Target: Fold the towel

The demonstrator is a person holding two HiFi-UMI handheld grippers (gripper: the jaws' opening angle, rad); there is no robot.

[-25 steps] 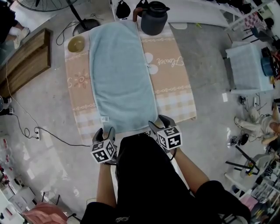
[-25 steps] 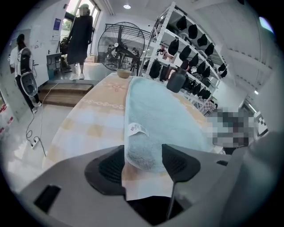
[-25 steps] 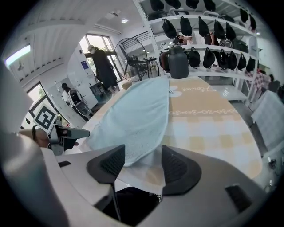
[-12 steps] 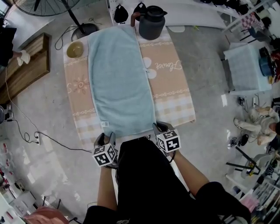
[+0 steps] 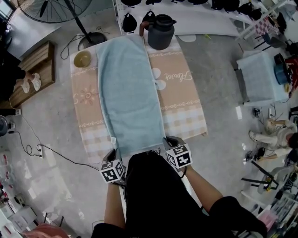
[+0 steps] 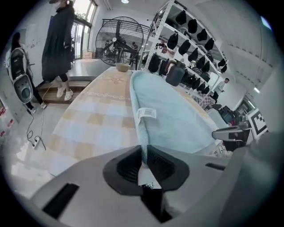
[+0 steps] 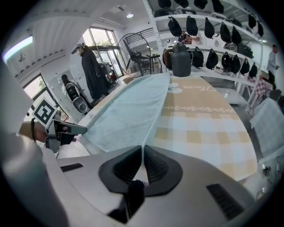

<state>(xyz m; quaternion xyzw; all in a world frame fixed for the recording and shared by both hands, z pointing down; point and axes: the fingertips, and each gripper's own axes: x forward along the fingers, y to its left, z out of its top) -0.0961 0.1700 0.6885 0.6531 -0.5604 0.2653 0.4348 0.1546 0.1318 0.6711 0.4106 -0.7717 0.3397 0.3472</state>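
A light-blue towel (image 5: 128,90) lies flat lengthwise on the table's peach checked cloth (image 5: 181,100), its white label (image 6: 146,113) near the front left corner. My left gripper (image 5: 114,153) is at the towel's near left corner, my right gripper (image 5: 168,141) at the near right corner. Both pairs of jaws have just been closing. In the left gripper view the left gripper (image 6: 143,148) pinches the towel's (image 6: 177,113) edge. In the right gripper view the right gripper (image 7: 142,148) is shut on the towel's (image 7: 133,104) right edge.
A dark jug (image 5: 159,31) stands at the table's far end right of the towel, a bowl (image 5: 83,58) at the far left corner. A floor fan (image 5: 60,9), a wooden bench (image 5: 35,69) and a standing person (image 6: 60,44) are to the left. A small blue-covered table (image 5: 260,76) is right.
Both grippers stood open at the towel's near corners and now have their jaws closed on them. The hands have barely moved. The person at the left has shifted.
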